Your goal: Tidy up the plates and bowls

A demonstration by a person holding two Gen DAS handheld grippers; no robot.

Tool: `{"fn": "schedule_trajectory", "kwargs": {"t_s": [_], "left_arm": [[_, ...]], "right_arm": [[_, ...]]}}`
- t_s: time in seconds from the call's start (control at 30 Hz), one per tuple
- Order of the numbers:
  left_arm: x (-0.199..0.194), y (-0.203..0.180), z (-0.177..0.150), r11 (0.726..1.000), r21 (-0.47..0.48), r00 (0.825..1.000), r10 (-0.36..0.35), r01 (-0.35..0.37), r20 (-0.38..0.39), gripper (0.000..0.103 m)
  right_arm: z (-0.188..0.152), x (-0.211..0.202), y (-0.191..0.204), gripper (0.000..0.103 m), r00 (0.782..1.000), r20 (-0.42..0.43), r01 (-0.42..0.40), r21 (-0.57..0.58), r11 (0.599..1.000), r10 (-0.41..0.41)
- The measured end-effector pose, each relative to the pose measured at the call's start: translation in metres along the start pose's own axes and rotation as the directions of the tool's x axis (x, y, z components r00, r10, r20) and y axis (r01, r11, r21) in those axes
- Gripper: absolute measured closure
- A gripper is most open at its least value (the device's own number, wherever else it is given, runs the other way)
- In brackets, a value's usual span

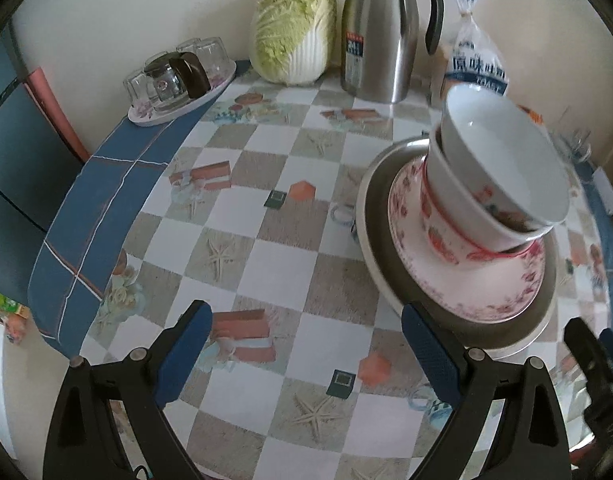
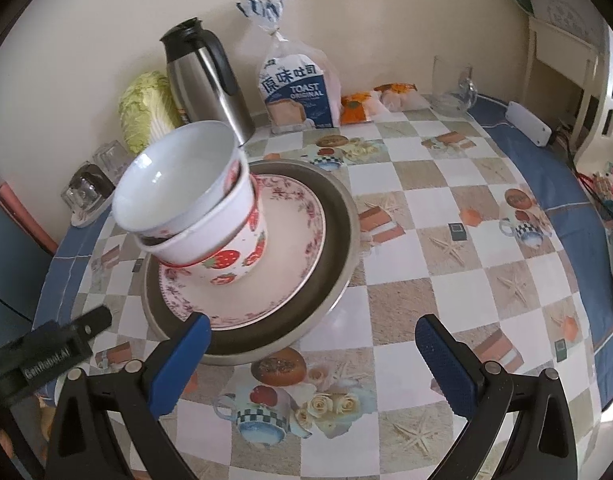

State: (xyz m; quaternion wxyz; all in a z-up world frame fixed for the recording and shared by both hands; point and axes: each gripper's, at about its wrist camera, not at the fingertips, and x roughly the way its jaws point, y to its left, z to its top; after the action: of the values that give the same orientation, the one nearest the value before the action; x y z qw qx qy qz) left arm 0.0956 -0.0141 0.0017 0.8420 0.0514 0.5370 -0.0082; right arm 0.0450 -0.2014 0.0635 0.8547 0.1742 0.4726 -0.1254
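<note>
Both grippers stand wide open and empty. The left gripper (image 1: pixel 306 344) hovers over bare worktop (image 1: pixel 266 264), with the stack at its 2 o'clock. The right gripper (image 2: pixel 312 344) hovers with its left finger just over the near rim of the stack, which sits at its 11 o'clock.

The task's crockery is already gathered in one pile: a metal plate (image 2: pixel 338 240) on the worktop, a floral plate (image 2: pixel 290 248) on it, a strawberry-patterned bowl (image 2: pixel 242 256) on that, then two white bowls, the top bowl (image 2: pixel 174 176) uppermost.

Finding: the white bowls sit visibly tilted, leaning away from the pile's centre. They are nested but not seated level.

Risk: judged from the lean, a nudge from either gripper against the plate rim, or an attempt to move the whole pile, could slide the top bowl off onto the worktop. The steel flask (image 2: pixel 202 80) and the tray of glasses (image 1: pixel 178 80) stand near at 12 and 10 o'clock of the pile and could be struck.

Recommended: reseat the tilted bowls before anything else.
</note>
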Motion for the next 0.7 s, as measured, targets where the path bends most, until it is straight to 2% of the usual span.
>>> {"fn": "schedule_trajectory", "kwargs": {"t_s": [0.3,0.7], "left_arm": [[0.016,0.002,-0.004,1.0,0.004,0.998,0.026,-0.026,-0.064,0.007],[0.013,-0.004,-0.004,1.0,0.014,0.998,0.017,-0.016,-0.053,0.007]], "right_arm": [[0.0,0.008,-0.011,0.0,0.999,-0.036,0.003,0.031,1.0,-0.001],[0.001,0.012,-0.02,0.0,0.999,-0.049,0.007,0.051,0.999,-0.005]]}}
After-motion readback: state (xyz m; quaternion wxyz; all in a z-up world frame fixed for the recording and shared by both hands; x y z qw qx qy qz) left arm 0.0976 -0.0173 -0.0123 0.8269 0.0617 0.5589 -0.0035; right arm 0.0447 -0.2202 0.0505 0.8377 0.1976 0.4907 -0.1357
